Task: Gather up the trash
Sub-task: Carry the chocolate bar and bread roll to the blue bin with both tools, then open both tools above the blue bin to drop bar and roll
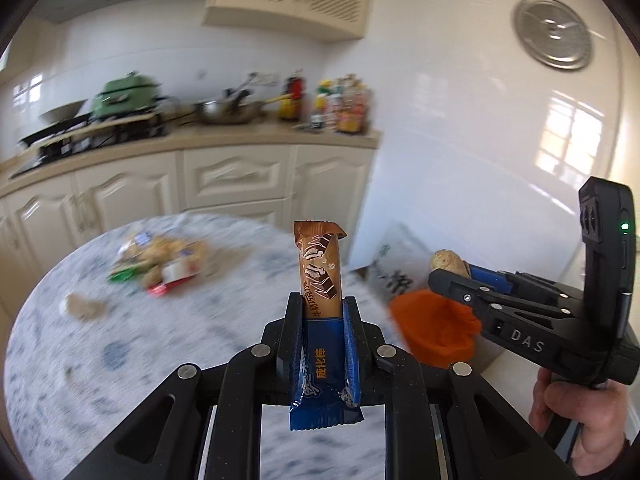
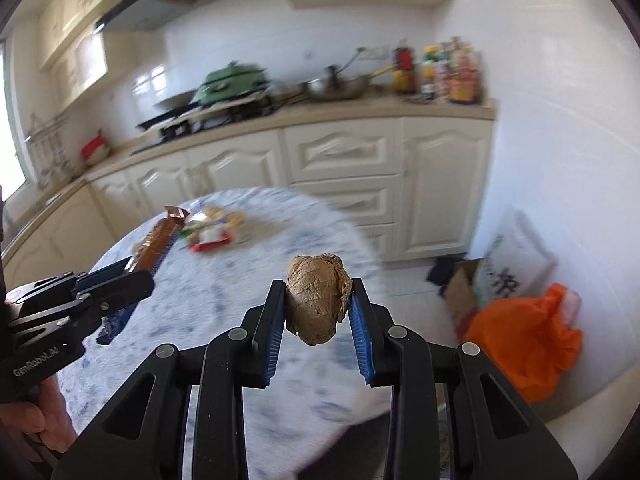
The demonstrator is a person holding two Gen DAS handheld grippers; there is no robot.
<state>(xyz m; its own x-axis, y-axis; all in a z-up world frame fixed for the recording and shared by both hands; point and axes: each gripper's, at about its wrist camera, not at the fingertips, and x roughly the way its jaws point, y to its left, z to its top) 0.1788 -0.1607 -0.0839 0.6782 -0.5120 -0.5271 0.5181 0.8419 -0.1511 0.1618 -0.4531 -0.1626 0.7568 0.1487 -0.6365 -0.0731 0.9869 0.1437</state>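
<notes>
Marbled blue and white, the round table (image 1: pixel 120 360) filled the near ground under both your grippers, with the cream cabinets (image 2: pixel 344 152) and their countertop running along the far wall. On that counter stood a green pot (image 1: pixel 126 96), a metal pan (image 1: pixel 228 112) and a cluster of bottles (image 1: pixel 344 106), all blurred. Down on the floor to the right of the table sat the orange bag (image 2: pixel 524 344), open-mouthed, with a white printed bag (image 2: pixel 508 264) leaning just behind it. A small heap of wrappers (image 1: pixel 160 260) lay on the far part of the table, and a crumpled tan scrap (image 1: pixel 82 306) lay apart from it toward the left edge.

Your left gripper (image 1: pixel 322 320) was clenched on a chocolate wafer wrapper (image 1: pixel 320 268), brown at the top and blue at the bottom, which stood nearly upright between the pads, clear of the table. Your right gripper (image 2: pixel 320 304) was grasping a brownish crumpled wad (image 2: pixel 318 300), the pads pressing it from both sides, also above the table near its right edge. In the left wrist view the wad sat above and just to the right of the orange bag's mouth. Your hand (image 1: pixel 576 412) showed at the handle of the right gripper.
</notes>
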